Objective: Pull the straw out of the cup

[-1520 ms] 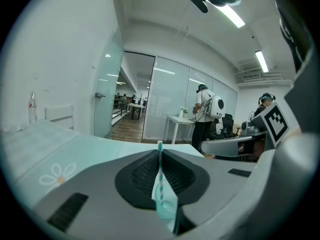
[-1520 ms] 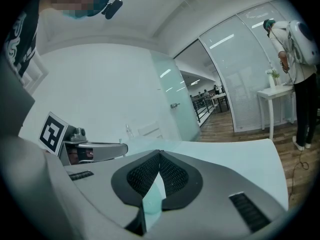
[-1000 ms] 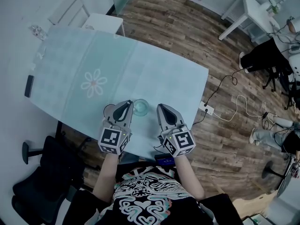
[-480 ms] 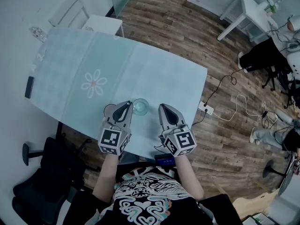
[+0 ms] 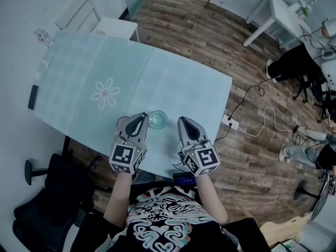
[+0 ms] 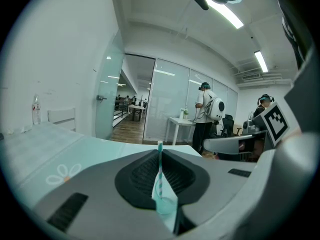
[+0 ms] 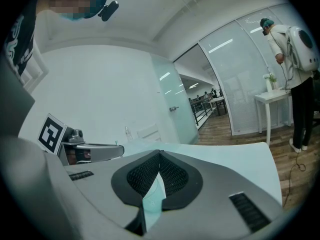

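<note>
A small clear cup [image 5: 157, 119] stands near the table's [image 5: 173, 83] front edge, between my two grippers. In the left gripper view a teal-and-white striped straw [image 6: 160, 169] rises upright out of the cup [image 6: 165, 204]. It passes through the narrow slit between the jaw tips, with its top just above them. My left gripper [image 5: 143, 115] [image 6: 159, 151] is at the cup's left rim, shut on the straw. My right gripper [image 5: 181, 121] [image 7: 160, 153] hovers a little right of the cup, apart from it. Its tips are together with nothing between them.
The pale teal cloth has a flower print [image 5: 105, 93]. A dark phone [image 5: 32, 96] lies at its left edge and a bottle [image 5: 42, 35] at the far left corner. A black chair [image 5: 47, 193] stands lower left. Cables [image 5: 257, 114] cross the wooden floor on the right.
</note>
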